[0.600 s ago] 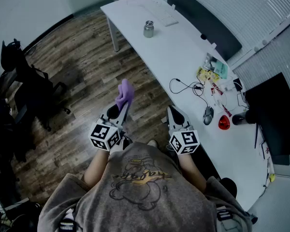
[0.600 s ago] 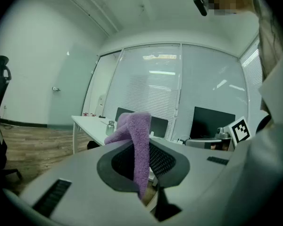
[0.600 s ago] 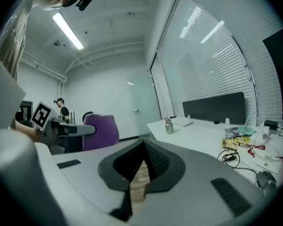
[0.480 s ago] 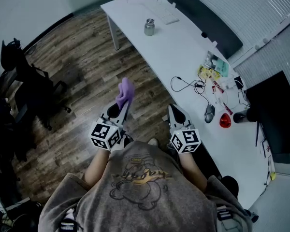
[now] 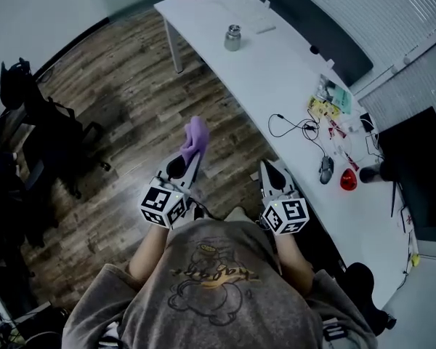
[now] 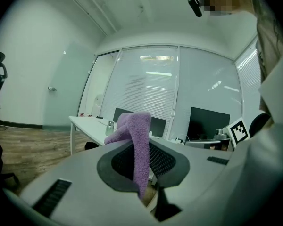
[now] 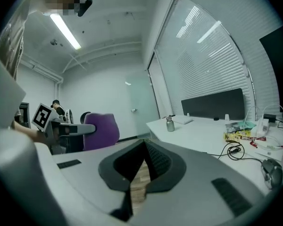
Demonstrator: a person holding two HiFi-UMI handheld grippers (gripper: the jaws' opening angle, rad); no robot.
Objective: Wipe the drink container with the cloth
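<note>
A purple cloth point(image 5: 195, 138) hangs from my left gripper point(image 5: 185, 167), which is shut on it above the wooden floor. In the left gripper view the cloth point(image 6: 137, 145) stands up between the jaws of the left gripper point(image 6: 142, 147). The drink container point(image 5: 233, 38), a small silver flask, stands far ahead on the white table point(image 5: 276, 78). It shows small in the left gripper view point(image 6: 110, 127) and in the right gripper view point(image 7: 170, 124). My right gripper point(image 5: 270, 173) is level beside the table edge, shut and holding nothing point(image 7: 144, 157). The cloth point(image 7: 101, 131) shows at its left.
On the table lie a keyboard point(image 5: 256, 22), a black cable point(image 5: 294, 126), a mouse point(image 5: 327, 169), a red object point(image 5: 348, 179) and papers point(image 5: 333, 100). A dark monitor point(image 5: 414, 166) is at the right. Black office chairs point(image 5: 29, 115) stand at the left on the wood floor.
Both grippers sit a little further right and lower in the head view, and the table has slid right. The cloth stays in the left gripper.
</note>
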